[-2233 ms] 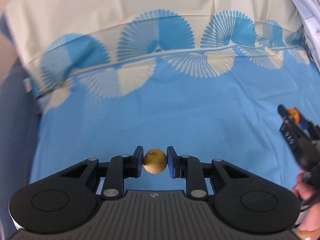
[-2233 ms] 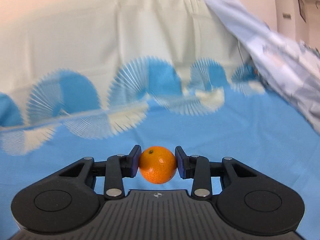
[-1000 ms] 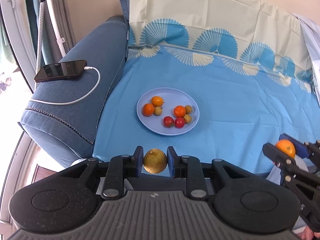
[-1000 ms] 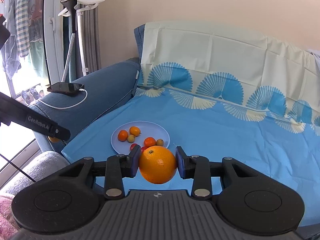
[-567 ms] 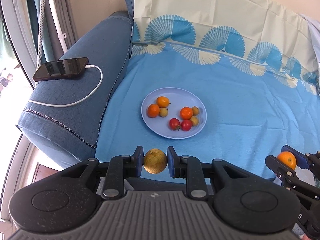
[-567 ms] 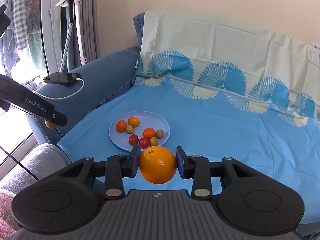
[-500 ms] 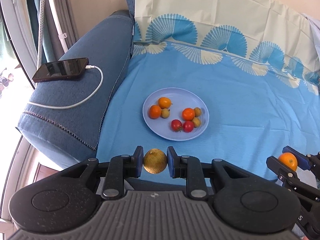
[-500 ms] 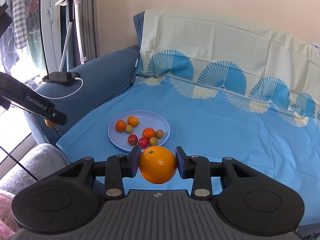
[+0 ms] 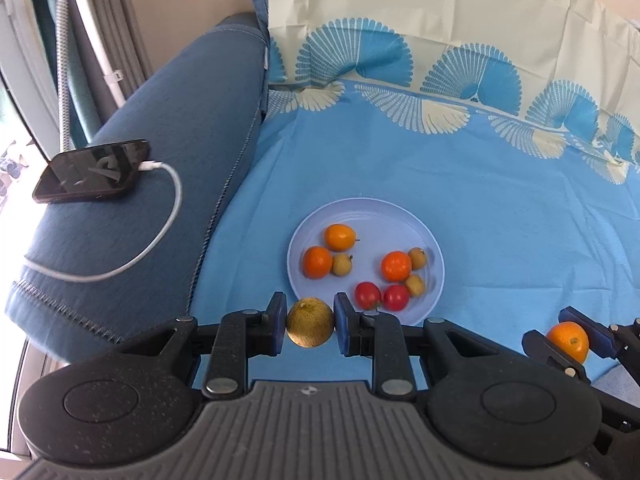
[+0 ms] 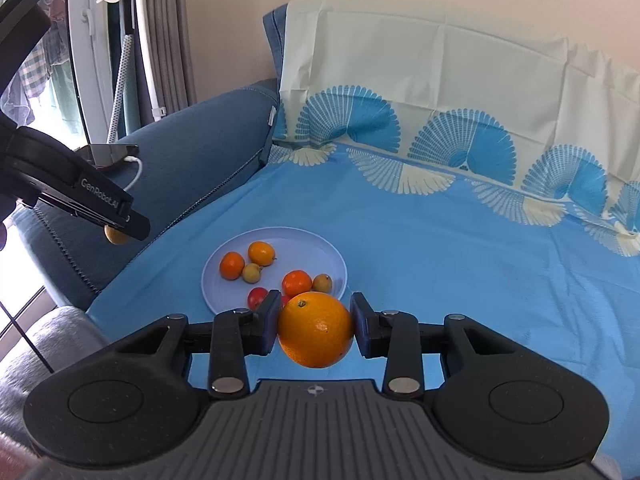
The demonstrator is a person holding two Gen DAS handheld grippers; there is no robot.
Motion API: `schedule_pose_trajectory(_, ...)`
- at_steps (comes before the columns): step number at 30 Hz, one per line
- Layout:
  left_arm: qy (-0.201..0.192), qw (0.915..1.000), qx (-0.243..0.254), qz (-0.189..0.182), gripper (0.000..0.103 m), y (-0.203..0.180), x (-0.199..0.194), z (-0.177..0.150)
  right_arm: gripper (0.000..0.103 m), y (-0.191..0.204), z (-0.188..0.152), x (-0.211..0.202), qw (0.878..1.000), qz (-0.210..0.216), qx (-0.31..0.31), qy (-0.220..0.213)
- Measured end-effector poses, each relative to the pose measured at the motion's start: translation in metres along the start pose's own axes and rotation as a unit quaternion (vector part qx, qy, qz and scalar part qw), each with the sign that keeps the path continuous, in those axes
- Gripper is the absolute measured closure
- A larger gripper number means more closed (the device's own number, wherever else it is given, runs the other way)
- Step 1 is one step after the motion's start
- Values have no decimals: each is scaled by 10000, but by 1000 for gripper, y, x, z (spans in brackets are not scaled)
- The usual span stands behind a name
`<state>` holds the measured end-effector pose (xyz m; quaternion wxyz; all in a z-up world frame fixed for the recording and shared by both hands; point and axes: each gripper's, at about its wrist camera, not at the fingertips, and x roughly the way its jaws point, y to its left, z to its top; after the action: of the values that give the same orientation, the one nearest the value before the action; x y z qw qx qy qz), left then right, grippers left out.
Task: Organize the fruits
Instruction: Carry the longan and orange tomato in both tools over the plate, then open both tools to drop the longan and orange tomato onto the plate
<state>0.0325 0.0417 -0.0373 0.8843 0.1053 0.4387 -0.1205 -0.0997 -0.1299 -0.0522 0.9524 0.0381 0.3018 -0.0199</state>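
A blue sheet [image 9: 500,216] covers the sofa; a phone [image 9: 92,171] charges on its armrest [image 9: 168,152]. The left gripper [image 9: 310,322] clamps a yellowish fruit [image 9: 310,322], the right gripper [image 10: 315,330] an orange [image 10: 315,330], both above the plate's [image 9: 372,212] near edge.

Open blue sheet [image 9: 500,216] right of and behind the plate [image 9: 372,212]. Plate's far half bare; 8 small fruits crowd the near half. Sofa arm [image 9: 160,168] blocks the left, with phone [image 9: 90,176] and cable [image 9: 160,220] on top.
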Motion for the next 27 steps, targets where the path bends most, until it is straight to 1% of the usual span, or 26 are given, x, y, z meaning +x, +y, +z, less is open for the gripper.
schedule_pose_trajectory(10, 365, 9993, 117, -34, 75, -8, 70, 30, 64, -9, 20, 72, 9998, 78, -95, 125)
schedule_pose_trajectory(15, 521, 9985, 144, -34, 75, -10, 102, 41, 64, -10, 28, 108, 9993, 189, -291, 148)
schedule_pose_trajectory(22, 750, 9970, 189, 10, 75, -15, 144, 50, 64, -10, 33, 154, 9978, 389, -436, 312)
schedule_pose_trajectory(27, 859, 9962, 169, 17, 75, -13, 162, 52, 64, -5, 33, 176, 9961, 510, -606, 390)
